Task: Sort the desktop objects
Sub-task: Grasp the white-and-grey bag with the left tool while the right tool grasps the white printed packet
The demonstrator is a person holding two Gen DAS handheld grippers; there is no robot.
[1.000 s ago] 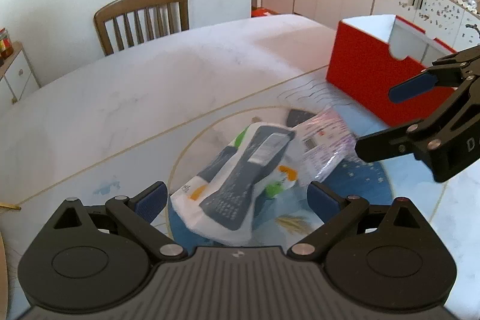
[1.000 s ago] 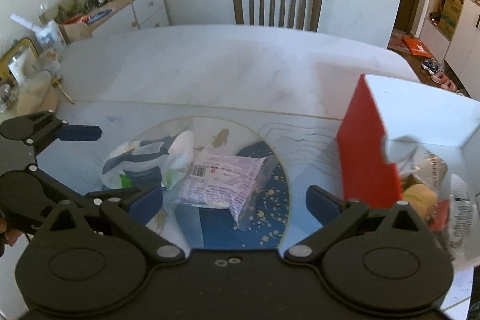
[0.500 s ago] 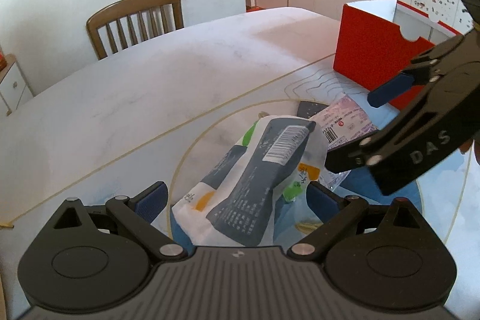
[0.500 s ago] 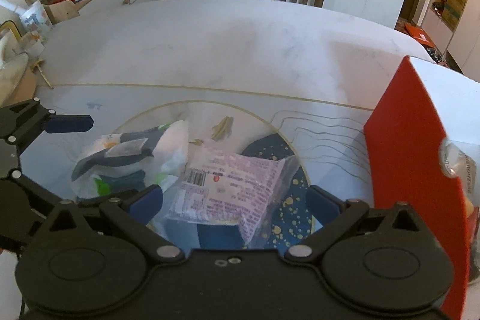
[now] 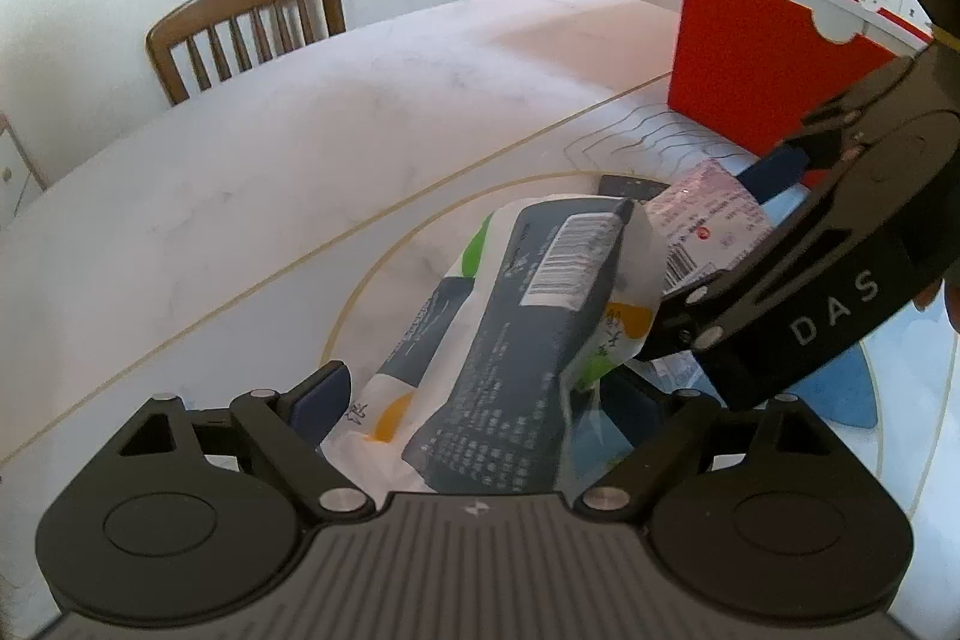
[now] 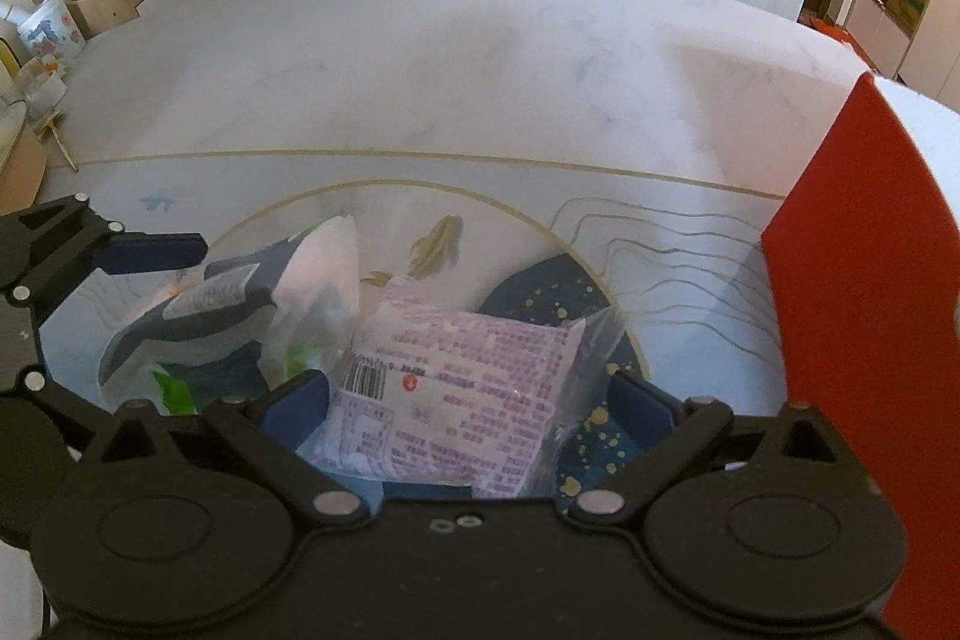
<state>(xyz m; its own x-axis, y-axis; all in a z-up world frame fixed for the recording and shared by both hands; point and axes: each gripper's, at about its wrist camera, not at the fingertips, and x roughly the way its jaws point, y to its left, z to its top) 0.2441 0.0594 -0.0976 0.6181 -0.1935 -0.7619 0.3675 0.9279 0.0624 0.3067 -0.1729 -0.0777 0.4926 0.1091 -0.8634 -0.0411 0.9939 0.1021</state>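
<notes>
Snack packets side by side near table's (image 6: 480, 58) front edge — my left gripper (image 5: 480, 400) closing around white-and-navy packet (image 5: 504, 340), right gripper (image 6: 471, 400) spread wide around pink packet (image 6: 462, 394), neither clamped yet

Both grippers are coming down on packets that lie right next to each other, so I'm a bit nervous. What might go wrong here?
1. The white and dark packet and the pink packet overlap, so lifting one may drag the other.
2. The left gripper, its jaws just closing around its packet, sits close to the right gripper; their fingers could collide.
3. The pink packet's loose clear edge may slip from the pads.
</notes>
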